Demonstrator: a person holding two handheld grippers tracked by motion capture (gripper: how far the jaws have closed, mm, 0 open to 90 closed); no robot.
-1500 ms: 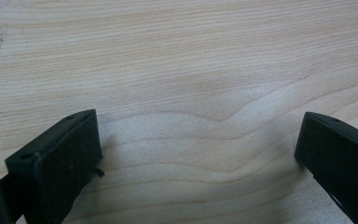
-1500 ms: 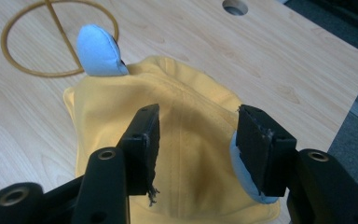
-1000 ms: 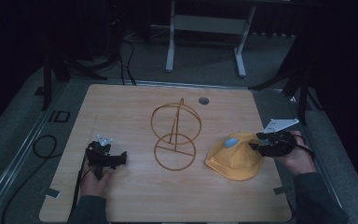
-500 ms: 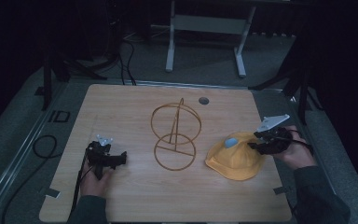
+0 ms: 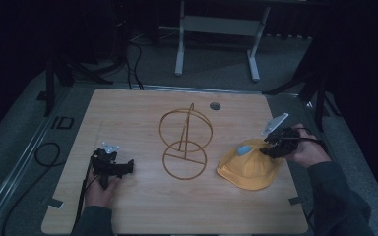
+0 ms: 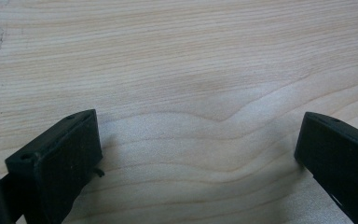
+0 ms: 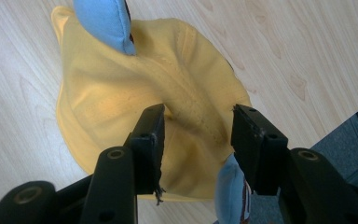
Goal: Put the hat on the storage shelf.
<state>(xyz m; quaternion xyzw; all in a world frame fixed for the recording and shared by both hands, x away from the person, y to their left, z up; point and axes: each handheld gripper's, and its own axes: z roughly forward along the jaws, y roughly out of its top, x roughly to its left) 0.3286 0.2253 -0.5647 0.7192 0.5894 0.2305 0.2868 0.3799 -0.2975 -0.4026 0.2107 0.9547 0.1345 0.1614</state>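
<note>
Yellow fabric forms the hat (image 5: 248,169), which lies near the right edge of the wooden table (image 5: 138,113), with a pale blue pad (image 5: 244,149) on its crown. The right gripper (image 5: 268,146) is at the hat's right side. In the right gripper view its jaws stand on either side of a raised fold of the hat (image 7: 168,93), partly closed and just having been closing; whether the pads press the cloth cannot be told. That view also shows a second blue pad (image 7: 230,193) at the hat's near edge.

Just left of the hat stands a gold wire stand (image 5: 184,145) made of two rings and an upright rod, apart from the hat. A small round grey fitting (image 5: 215,105) sits in the table near the far edge.

The right hand (image 5: 307,152) reaches in from the table's right side. The left gripper (image 5: 125,167) rests low at the near left, well apart from the hat. In the left gripper view its jaws stand wide over bare wood grain (image 6: 191,70) with nothing between them.
</note>
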